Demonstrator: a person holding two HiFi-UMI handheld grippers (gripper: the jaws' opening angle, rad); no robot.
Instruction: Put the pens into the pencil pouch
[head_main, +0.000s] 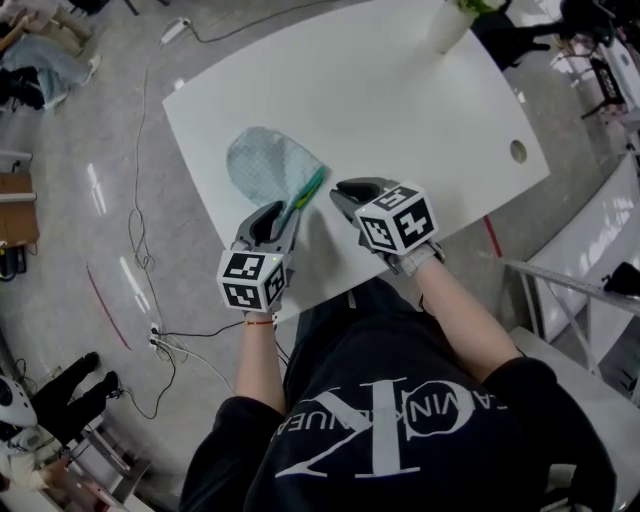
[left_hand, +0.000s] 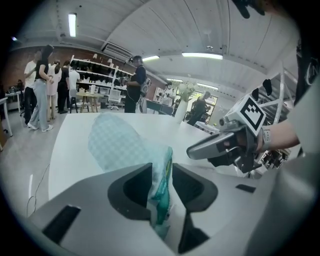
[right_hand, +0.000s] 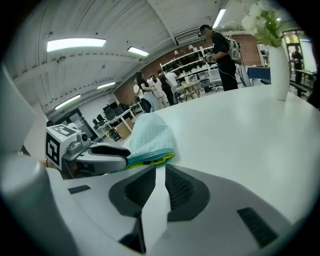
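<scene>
Shows left gripper (left_hand: 161, 172) tilted downward, jaws parted loosely about the teal mouth edge of a pale-blue checked fabric pencil pouch (head_main: 265, 165), which lies flat toward 11 o'clock. Shows right gripper (right_hand: 156, 175) at its 3 o'clock, likewise tilted, jaws slightly spread and empty. Places both over a white rectangular table (head_main: 400, 100), above grey floor (head_main: 90, 150) strewn with cables (head_main: 135, 230).
</scene>
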